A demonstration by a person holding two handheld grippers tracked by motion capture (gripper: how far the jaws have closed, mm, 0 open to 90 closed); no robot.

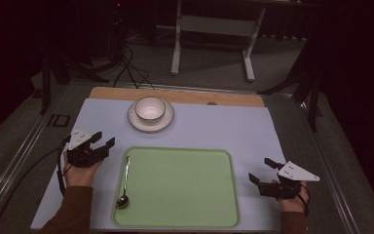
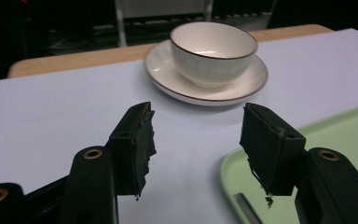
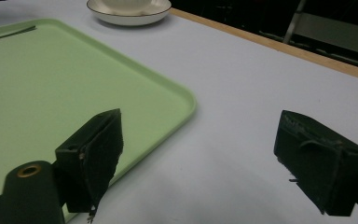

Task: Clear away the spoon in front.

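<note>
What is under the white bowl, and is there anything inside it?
The white bowl sits on a white saucer with a dark rim, on the pale mat. What shows of the bowl's inside looks empty; its very bottom is hidden by the near wall.

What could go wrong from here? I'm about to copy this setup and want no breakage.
The bowl sits loose on its saucer, so lifting the saucer alone might tip it. The open left gripper faces the bowl; its rounded wall could slip from the jaws. The spoon lies flat along the green tray's left rim, which may hinder a clean pinch.
</note>
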